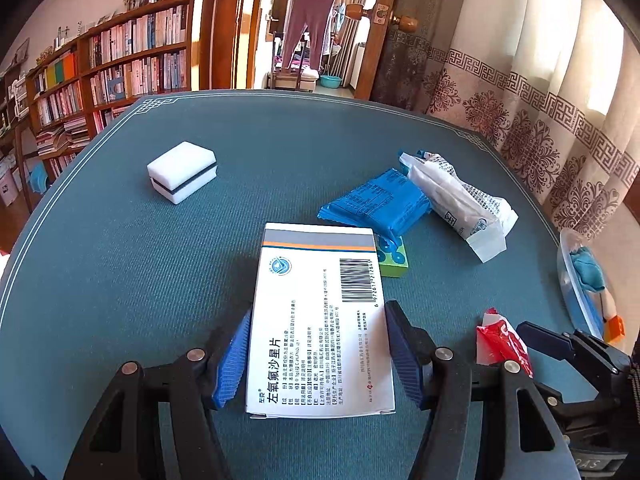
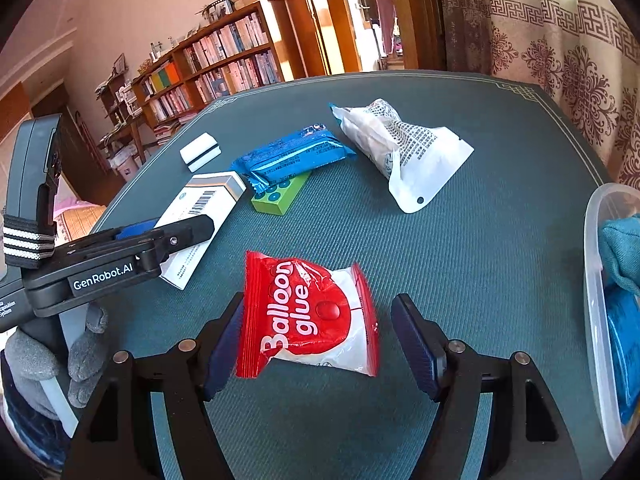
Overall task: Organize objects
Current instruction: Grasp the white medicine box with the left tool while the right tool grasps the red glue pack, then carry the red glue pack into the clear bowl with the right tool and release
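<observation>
A white medicine box (image 1: pixel 318 320) lies flat on the green table mat between the fingers of my left gripper (image 1: pixel 320 324), which is open around it; a narrow gap shows at each side. The box also shows in the right wrist view (image 2: pixel 200 216). A red and white "Balloon glue" packet (image 2: pixel 308 316) lies between the fingers of my right gripper (image 2: pixel 320 320), which is open; its left pad is at the packet's edge. The packet also shows in the left wrist view (image 1: pixel 502 340). A blue packet (image 2: pixel 294 156), a green block (image 2: pixel 280 196), a white pouch (image 2: pixel 404 148) and a white eraser block (image 2: pixel 200 151) lie further back.
A clear plastic bin (image 2: pixel 596 304) at the table's right edge holds a teal cloth (image 2: pixel 622 248) and blue items. The table mat (image 1: pixel 120 260) ends at a curtain on the right and bookshelves at the far left.
</observation>
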The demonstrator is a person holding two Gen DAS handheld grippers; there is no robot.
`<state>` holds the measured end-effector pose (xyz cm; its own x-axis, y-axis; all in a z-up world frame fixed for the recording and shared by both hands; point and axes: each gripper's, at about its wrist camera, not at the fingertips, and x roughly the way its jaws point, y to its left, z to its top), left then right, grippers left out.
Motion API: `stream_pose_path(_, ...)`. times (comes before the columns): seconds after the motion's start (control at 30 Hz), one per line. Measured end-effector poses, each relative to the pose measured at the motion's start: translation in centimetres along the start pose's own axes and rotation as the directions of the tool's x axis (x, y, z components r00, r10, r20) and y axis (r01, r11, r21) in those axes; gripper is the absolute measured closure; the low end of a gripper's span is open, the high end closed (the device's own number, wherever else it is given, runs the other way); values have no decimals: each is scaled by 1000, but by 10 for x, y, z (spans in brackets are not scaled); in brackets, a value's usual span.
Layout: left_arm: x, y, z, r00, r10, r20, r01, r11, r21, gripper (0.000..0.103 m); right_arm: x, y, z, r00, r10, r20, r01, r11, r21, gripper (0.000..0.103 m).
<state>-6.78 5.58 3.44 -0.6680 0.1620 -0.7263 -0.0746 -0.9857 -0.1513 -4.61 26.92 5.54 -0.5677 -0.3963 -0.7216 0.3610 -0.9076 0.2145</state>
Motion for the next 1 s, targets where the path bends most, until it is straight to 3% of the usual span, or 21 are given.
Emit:
stream_pose_path(0.2, -4, -2, 0, 1000, -7, 9, 7, 1000, 6, 37, 6, 6, -2, 1000, -7, 1, 7, 1000, 26, 31)
stream_pose_path(0.53, -8, -5, -1, 1000, -21, 17, 21, 1000, 18, 36, -6, 15, -4, 997, -55, 44, 54, 998, 26, 54)
stream_pose_path(0.7, -10, -8, -1, 1000, -24, 20, 23, 999, 27, 36, -4, 14, -7, 998, -59, 34, 58, 998, 34, 53)
stream_pose_path(0.8, -10, -8, -2, 999, -25, 21, 25, 999, 27, 36, 0, 12, -8, 997, -73, 25, 72, 996, 55, 42)
stream_pose_path(1.0, -12, -9, -2, 999, -34, 23, 33, 999, 31, 36, -1, 12, -11, 996, -86, 40, 83, 994, 68, 47)
